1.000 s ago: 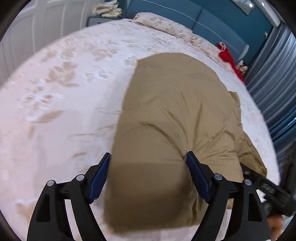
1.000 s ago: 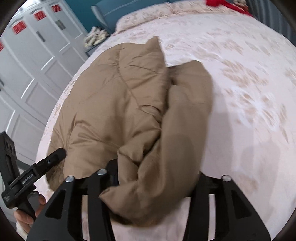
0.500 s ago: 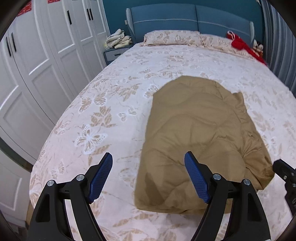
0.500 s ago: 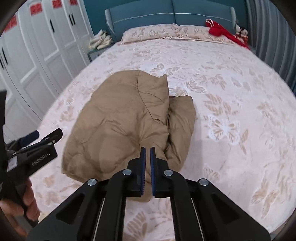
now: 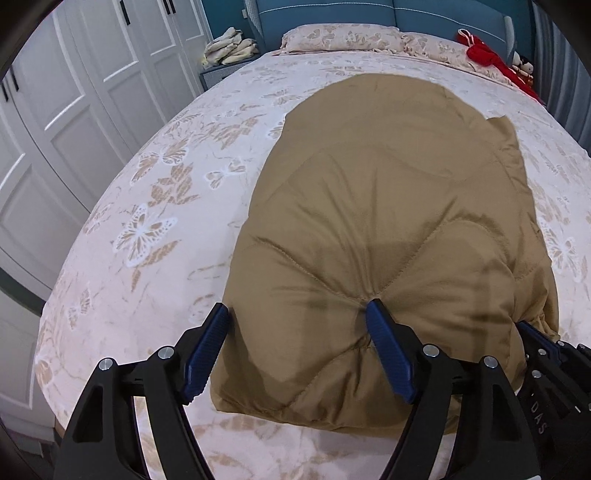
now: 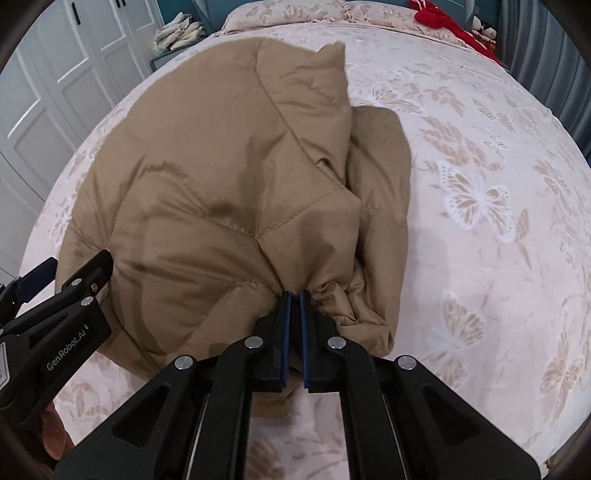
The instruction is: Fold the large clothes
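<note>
A tan quilted jacket (image 5: 388, 206) lies folded on the butterfly-print bed cover (image 5: 155, 229), and it also fills the right wrist view as a puffy bundle (image 6: 221, 177) with a loose fold on its right side. My left gripper (image 5: 297, 304) is open across the jacket's near left corner: its left finger (image 5: 210, 339) stands beside the edge, its right finger (image 5: 388, 343) dents the padding. My right gripper (image 6: 294, 293) is shut, its tips pushed into the puckered near edge of the jacket, and I see no cloth between the pads.
White wardrobe doors (image 5: 74, 110) line the left side. A nightstand with a pile of pale cloths (image 5: 229, 44) stands by the blue headboard (image 5: 369, 11). Pillows and a red item (image 5: 484, 55) lie at the bed's head. Grey curtains (image 6: 546, 44) hang at the right.
The right gripper let go of the jacket's fold and shut. Both grippers drew back from the jacket, then came down onto its near edge again.
</note>
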Demonstrator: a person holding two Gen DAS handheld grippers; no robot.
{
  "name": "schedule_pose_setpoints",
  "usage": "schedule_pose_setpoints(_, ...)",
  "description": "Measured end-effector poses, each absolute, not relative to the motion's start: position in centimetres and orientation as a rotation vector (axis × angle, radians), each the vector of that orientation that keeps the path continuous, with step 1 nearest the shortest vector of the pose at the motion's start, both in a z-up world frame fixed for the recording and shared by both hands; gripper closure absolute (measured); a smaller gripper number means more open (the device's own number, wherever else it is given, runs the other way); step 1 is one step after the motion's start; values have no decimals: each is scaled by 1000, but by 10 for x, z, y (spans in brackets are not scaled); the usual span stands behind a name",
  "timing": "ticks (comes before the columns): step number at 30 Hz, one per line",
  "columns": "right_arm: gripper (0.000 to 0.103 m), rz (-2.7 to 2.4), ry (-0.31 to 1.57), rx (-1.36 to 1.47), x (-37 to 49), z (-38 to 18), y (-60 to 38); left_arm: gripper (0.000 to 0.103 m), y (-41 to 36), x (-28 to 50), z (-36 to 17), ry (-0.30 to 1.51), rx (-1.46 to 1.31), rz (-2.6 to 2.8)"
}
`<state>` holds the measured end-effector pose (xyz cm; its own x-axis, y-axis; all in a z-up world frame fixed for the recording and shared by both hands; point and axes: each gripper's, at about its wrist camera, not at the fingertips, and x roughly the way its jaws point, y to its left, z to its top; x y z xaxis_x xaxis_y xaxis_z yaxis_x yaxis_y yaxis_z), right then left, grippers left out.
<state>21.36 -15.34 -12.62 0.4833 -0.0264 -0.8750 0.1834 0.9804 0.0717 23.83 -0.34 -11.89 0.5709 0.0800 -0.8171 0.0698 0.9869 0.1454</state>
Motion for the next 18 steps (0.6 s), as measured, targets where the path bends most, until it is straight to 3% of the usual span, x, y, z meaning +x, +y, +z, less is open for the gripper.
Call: schedule_pose_setpoints(18, 99, -130, 1007, 174, 204, -138, -157, 25, -7, 230, -130, 913, 181, 37)
